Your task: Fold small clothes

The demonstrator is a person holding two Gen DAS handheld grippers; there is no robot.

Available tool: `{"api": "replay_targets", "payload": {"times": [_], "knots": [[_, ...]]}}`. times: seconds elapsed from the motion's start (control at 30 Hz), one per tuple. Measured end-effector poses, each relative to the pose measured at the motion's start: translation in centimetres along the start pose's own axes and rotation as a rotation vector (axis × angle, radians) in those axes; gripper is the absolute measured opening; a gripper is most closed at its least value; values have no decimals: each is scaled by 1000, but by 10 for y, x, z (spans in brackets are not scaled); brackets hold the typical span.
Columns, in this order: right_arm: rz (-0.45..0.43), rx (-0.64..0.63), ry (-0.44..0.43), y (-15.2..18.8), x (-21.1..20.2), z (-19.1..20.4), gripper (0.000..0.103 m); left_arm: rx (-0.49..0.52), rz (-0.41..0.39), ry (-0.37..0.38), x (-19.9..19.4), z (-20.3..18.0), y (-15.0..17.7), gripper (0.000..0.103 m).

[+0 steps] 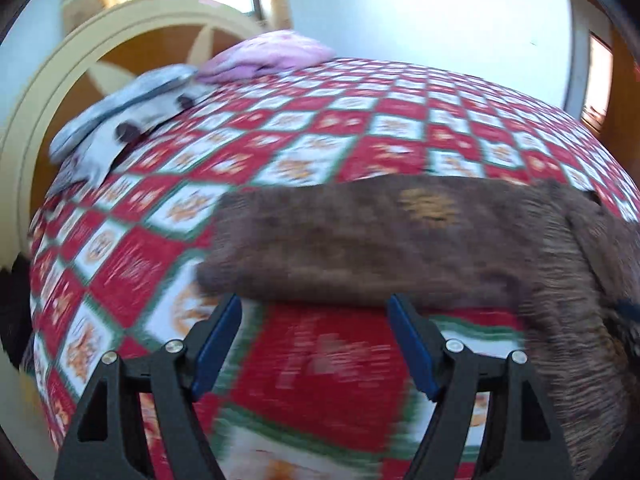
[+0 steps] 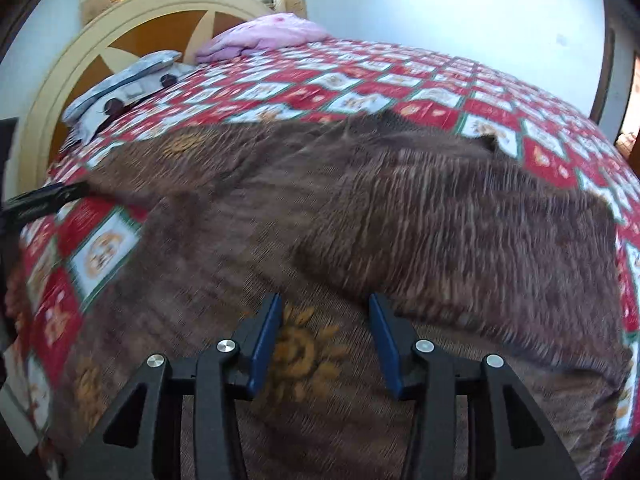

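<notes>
Step in hand: the brown garment (image 2: 360, 216) lies spread on the bed (image 1: 360, 120), with one part already laid over the rest, so I judge the folding is in the middle, between two folds.
Where the garment is: on the red and white checked bedspread (image 1: 132, 256), toward the near side of the bed; its near left edge lies just ahead of the left gripper (image 1: 316, 312).
Left gripper: jaws stand wide, nothing between them, only bedspread below; it does not hold the cloth.
Right gripper (image 2: 324, 316): jaws half open above the cloth, over the orange sun print (image 2: 300, 352); the pads do not pinch anything.
Next move, my judgement: each gripper must come lower to a free edge or corner, close on one layer only, then lift and carry it across.
Edges: the folded upper layer makes a thick ridge near the right gripper; the pictures are blurred, so the exact hem is hard to tell.
Open room: much free bedspread behind the garment; pillows (image 1: 120, 120) and a pink blanket (image 1: 272, 56) stay well apart, by the headboard (image 1: 48, 92).
</notes>
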State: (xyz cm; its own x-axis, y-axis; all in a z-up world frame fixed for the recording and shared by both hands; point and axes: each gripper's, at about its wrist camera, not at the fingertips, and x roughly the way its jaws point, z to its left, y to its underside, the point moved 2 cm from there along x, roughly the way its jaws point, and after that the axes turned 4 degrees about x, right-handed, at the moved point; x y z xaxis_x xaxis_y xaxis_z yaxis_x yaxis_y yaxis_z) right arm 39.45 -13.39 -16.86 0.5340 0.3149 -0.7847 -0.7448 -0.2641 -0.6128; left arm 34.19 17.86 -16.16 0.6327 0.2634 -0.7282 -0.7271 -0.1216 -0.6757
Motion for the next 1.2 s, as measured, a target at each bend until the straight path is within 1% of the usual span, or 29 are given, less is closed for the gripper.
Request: {"api": "replay_targets", "payload": {"times": [0.1, 0.27, 0.33, 0.4, 0.47, 0.57, 0.67, 0.73, 0.77, 0.83, 0.87, 0.9, 0.93, 0.97, 1.03, 1.1, 1.2], "knots": [[-9, 23, -20, 3, -1, -5, 47, -55, 27, -5, 7, 20, 4, 78], [-46, -15, 43, 6, -5, 5, 47, -213, 62, 70, 19, 39, 5, 78], [-52, -8, 37, 7, -7, 3, 47, -272, 65, 96, 25, 43, 5, 78], [-55, 7, 20, 7, -8, 0, 47, -307, 50, 107, 25, 45, 4, 78], [-58, 18, 9, 8, -8, -2, 47, -338, 42, 134, 26, 48, 3, 78], [-63, 18, 9, 8, -8, -1, 47, -400, 30, 167, 30, 52, -1, 77], [-68, 10, 19, 9, -8, 1, 47, -432, 24, 173, 39, 55, -6, 76], [-72, 7, 23, 9, -8, 1, 47, -445, 27, 164, 47, 56, -12, 73], [-73, 7, 23, 9, -9, 1, 47, -453, 29, 160, 49, 57, -14, 70], [-75, 9, 21, 9, -9, 1, 47, -459, 27, 147, 51, 57, -18, 55], [-76, 10, 19, 9, -9, 1, 47, -451, 34, 156, 54, 56, -21, 31], [-77, 12, 17, 9, -10, 1, 47, -444, 50, 172, 56, 55, -22, 9], [-78, 14, 14, 9, -10, 0, 47, -443, 68, 184, 58, 55, -22, 10], [-80, 16, 13, 10, -10, 0, 47, -448, 62, 190, 56, 57, -22, 9], [-82, 17, 12, 10, -10, 0, 47, -451, 33, 212, 47, 58, -25, 9], [-83, 19, 9, 10, -10, 0, 47, -442, 3, 211, 35, 57, -30, 9], [-86, 24, 4, 11, -10, -1, 47, -411, -45, 242, 13, 47, -43, 9]]}}
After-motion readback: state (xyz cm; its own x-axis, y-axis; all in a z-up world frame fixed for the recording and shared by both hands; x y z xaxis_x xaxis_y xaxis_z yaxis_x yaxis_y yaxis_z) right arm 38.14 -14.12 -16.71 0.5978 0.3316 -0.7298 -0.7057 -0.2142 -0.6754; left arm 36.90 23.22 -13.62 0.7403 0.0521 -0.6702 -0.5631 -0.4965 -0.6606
